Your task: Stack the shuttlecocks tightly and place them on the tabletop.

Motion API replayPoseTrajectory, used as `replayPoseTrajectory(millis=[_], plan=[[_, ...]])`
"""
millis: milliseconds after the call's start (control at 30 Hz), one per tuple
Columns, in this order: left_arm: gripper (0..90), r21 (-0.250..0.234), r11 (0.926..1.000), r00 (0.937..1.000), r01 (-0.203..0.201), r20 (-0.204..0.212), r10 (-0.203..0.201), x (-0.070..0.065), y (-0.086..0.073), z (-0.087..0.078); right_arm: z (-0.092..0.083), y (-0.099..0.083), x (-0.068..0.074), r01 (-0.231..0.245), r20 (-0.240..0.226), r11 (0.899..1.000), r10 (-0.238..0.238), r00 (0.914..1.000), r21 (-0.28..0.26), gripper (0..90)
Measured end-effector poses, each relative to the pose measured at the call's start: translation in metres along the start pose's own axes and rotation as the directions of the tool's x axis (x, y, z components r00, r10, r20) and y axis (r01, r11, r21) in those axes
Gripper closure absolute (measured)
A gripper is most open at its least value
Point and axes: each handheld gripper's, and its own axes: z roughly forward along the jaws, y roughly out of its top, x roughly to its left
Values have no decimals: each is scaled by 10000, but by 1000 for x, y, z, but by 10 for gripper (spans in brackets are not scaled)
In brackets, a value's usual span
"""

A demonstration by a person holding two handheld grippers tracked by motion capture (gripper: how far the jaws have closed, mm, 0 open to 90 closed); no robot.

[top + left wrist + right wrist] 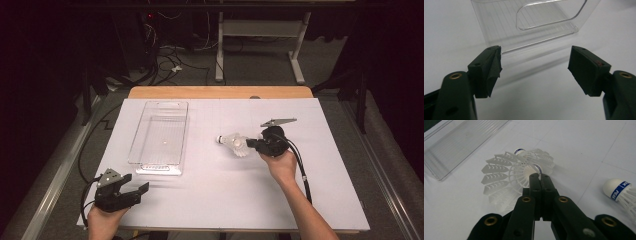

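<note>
"PEAK" on shuttlecock's point(621, 191) blue band

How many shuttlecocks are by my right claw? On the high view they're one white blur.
Observer: The right gripper view shows a cluster of white skirts with two blue-banded corks, and a separate shuttlecock lying apart from it.
Operator: Is the claw closed on one?
Observer: The right claw is shut, with its tips at the rim of a skirt. I cannot tell whether it is pinching it.
Operator: And the left side?
Observer: The left gripper view shows the left claw open with nothing between its jaws. It faces the clear tray at the end wall that has the handle cut-out.
</note>
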Motion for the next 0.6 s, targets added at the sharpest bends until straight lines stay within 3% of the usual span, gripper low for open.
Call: replayPoseTrajectory(millis=[333, 600], plan=[[275, 27, 10000, 10000, -22, 14, 22, 0, 0, 0, 10, 0, -4, -175, -181, 9998, 174, 9997, -59, 900], [275, 23, 10000, 10000, -32, 1, 32, 0, 0, 0, 17, 0, -5, -189, -56, 9998, 189, 9998, -92, 900]])
